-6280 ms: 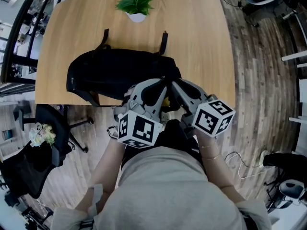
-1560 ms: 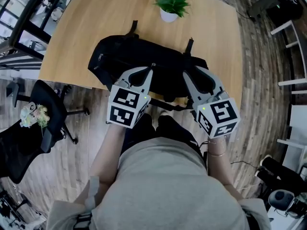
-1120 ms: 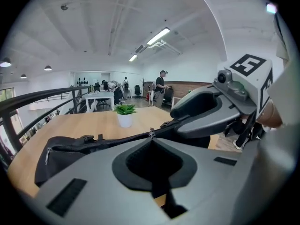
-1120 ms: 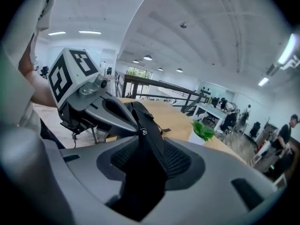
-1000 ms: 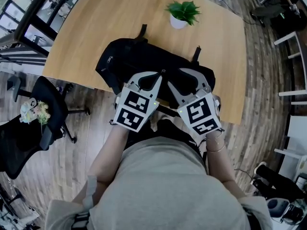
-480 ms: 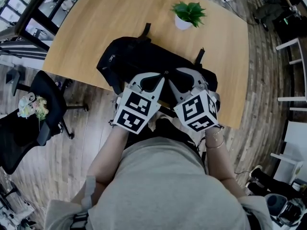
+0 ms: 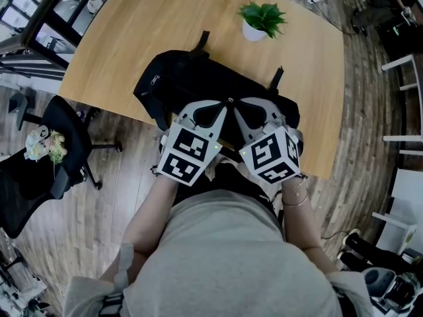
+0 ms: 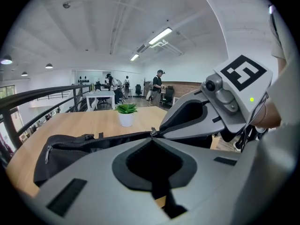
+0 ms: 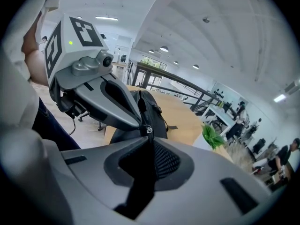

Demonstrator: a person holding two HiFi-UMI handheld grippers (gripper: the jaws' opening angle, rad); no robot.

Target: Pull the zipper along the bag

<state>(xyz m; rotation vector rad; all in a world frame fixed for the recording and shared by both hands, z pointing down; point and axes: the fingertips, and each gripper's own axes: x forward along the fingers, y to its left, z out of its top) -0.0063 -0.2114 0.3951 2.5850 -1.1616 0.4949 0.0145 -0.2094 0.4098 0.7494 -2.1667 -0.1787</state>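
Zipper pull (image 9: 146, 129) getting pinched, run along the black backpack (image 7: 178, 84) not started

So the backpack is lying flat on the wooden table (image 7: 132, 32), close to the edge nearest the person. A small potted plant (image 7: 261, 18) is sitting further back, apart from it. Both grippers are meeting nose to nose over the top of the backpack, right where the pull is sitting on the zipper (image 8: 97, 138).

The right gripper (image 7: 236, 105) has just been closing its jaws. In its own view they're pressing together at the tips with the little metal pull caught between them. The left gripper (image 7: 223, 105) is clenching too, tips together on the zipper line just beside the pull. I'm reading that as pinching the backpack's seam to brace it, though exactly which bit of fabric it's got is hard to make out.

Progress-wise, I'm guessing we're only at the grab stage. From the head view the pull is sitting around the middle of the backpack. In the left gripper view the long stretch of teeth running off toward the far end is looking shut. So the setup is done, and basically the whole slide along the track is what's left. Which way it's going, I can't say.
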